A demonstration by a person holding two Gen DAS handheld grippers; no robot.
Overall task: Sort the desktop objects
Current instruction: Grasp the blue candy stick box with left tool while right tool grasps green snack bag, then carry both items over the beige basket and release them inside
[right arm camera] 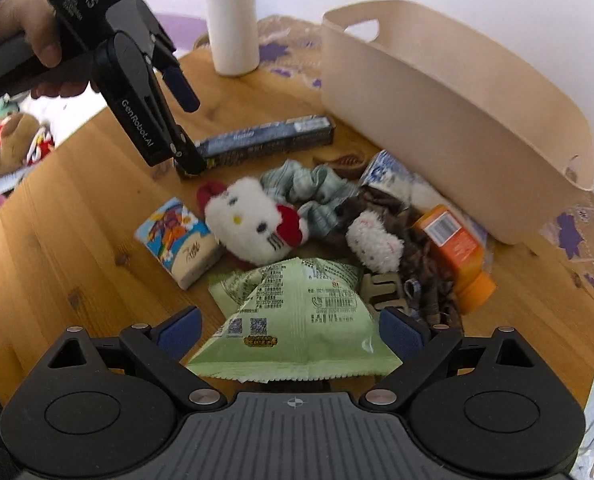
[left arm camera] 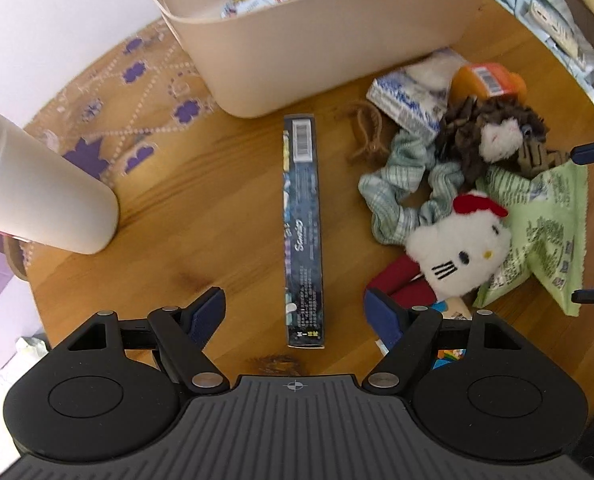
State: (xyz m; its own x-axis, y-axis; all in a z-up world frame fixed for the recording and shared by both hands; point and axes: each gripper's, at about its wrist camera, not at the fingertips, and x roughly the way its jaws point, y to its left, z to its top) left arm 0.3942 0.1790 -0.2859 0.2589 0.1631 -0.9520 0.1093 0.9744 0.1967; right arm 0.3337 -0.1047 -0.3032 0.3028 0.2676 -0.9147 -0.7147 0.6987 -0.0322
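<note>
Poised over a cluttered wooden table (left arm camera: 157,208): left gripper (left arm camera: 295,314) spread wide and empty, straddling the near end of a long dark box (left arm camera: 303,232) lying flat in front of the beige bin (left arm camera: 297,60). Likely light and stiff, best pinched across its narrow sides. Right gripper (right arm camera: 291,330) likewise wide open, flanking a green snack bag (right arm camera: 297,320) without pressing it; probably light, crinkly and slippery, easiest taken across the middle.
</note>
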